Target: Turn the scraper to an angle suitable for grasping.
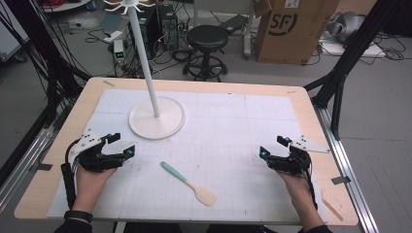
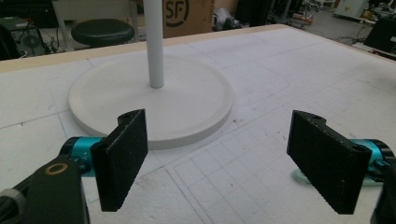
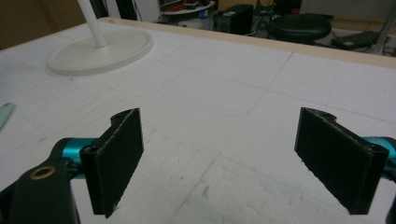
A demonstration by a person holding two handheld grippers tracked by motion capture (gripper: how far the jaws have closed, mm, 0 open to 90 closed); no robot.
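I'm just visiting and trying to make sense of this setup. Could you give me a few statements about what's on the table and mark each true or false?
1. The spatula lies flat on the mat between the two hands. True.
2. The left gripper is clamped on the spatula. False: its jaws stand open with nothing between them.
3. The right gripper is open and holds nothing. True.
4. The white stand lies on its side. False: it stands upright on its round base.
5. The spatula has a green handle. True.
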